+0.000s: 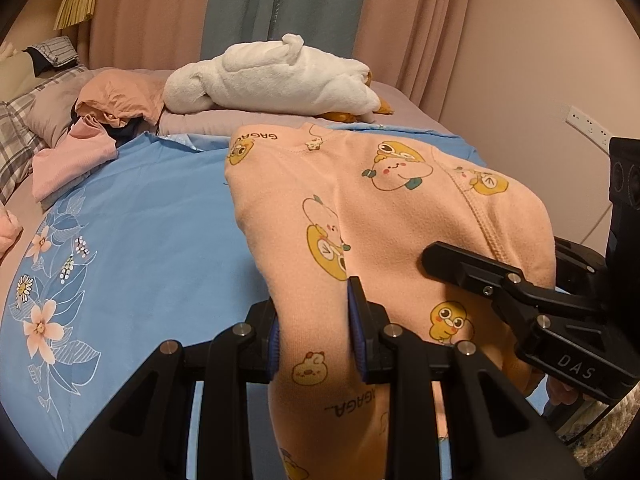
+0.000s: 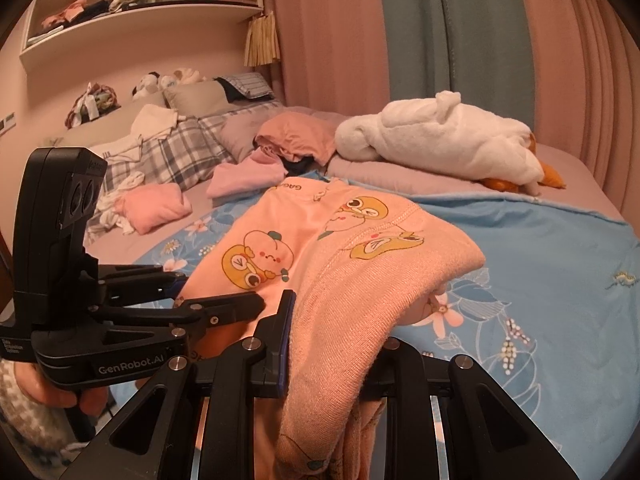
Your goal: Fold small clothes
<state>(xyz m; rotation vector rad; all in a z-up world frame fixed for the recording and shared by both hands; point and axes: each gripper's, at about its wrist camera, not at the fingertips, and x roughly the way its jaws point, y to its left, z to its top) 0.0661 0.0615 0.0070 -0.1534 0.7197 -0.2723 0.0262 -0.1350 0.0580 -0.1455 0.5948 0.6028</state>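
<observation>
On the bed, over a blue floral sheet (image 1: 132, 216), lies a small peach garment (image 1: 360, 200) printed with yellow cartoon ducks and the word "GAGA". Its far end rests flat on the sheet, collar edge toward the headboard side, while its near end is lifted off the sheet by both grippers. The left gripper (image 1: 316, 344) has its jaws pinching a fold of the near edge, the fabric bunched between the blue pads and hanging down below them. The right gripper (image 2: 328, 344) likewise has its jaws pinching a thick gathered fold at the garment's other near edge, cloth draping over and hiding its right finger. In the left wrist view the right gripper's black finger lies on top of the fabric at the right. A hand (image 2: 60, 392) holds the left gripper's handle, seen in the right wrist view.

Beyond the garment a white plush duck (image 1: 276, 80) lies on a mauve blanket (image 2: 400, 168). Folded pink clothes (image 2: 160, 204) sit to the left near plaid pillows (image 2: 176, 152). Pink and teal curtains (image 2: 440, 20) hang behind, and a wall shelf (image 2: 140, 12) holds more clothes.
</observation>
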